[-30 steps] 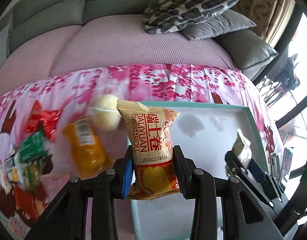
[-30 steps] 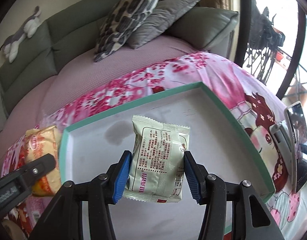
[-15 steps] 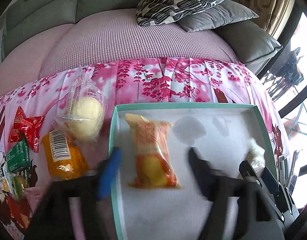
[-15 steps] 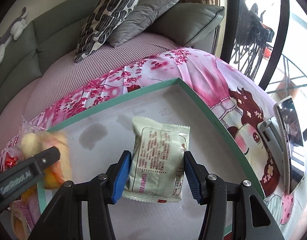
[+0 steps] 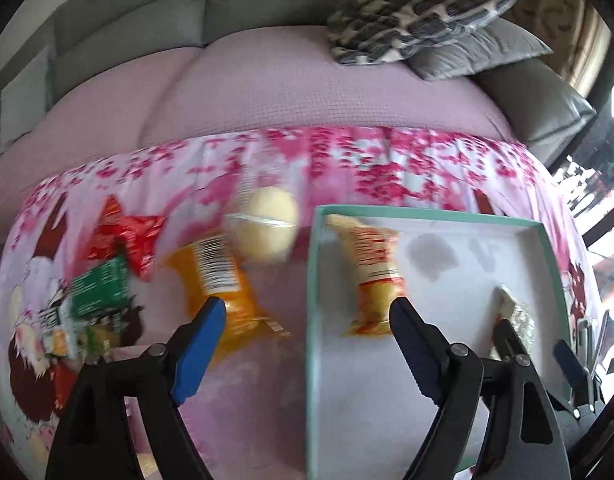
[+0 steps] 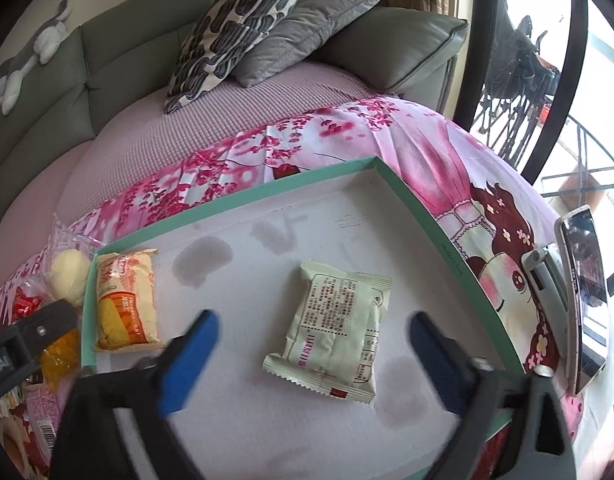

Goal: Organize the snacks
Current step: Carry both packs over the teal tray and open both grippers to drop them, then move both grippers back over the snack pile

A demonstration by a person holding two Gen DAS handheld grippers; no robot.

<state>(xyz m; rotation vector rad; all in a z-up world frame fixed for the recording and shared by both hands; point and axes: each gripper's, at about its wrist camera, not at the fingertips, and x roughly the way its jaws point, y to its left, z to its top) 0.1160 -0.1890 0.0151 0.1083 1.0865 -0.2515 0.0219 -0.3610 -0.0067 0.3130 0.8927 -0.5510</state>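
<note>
A teal-rimmed white tray [image 5: 312,320] [image 6: 427,220] lies on a pink flowered cloth. In the tray's left end rests a yellow Swiss-roll packet [image 5: 371,276] [image 6: 123,300]. My left gripper [image 5: 307,316] straddles the tray's left rim, its jaws opening, and the packet lies free just beyond its right finger. A pale green packet [image 6: 339,328] [image 5: 515,312] lies flat on the tray floor. My right gripper [image 6: 313,328] hangs over it with jaws opening, the packet between the spread fingers and untouched.
Left of the tray lie an orange packet [image 5: 219,288], a round bun in a clear wrapper [image 5: 267,228], red packets [image 5: 123,236] and a green one [image 5: 103,288]. A phone on a stand [image 6: 587,292] is right of the tray. A sofa with cushions [image 6: 243,24] is behind.
Both grippers let go: the Swiss-roll packet and the pale packet dropped onto the tray floor. The left gripper then shifted left, over the tray's rim.
</note>
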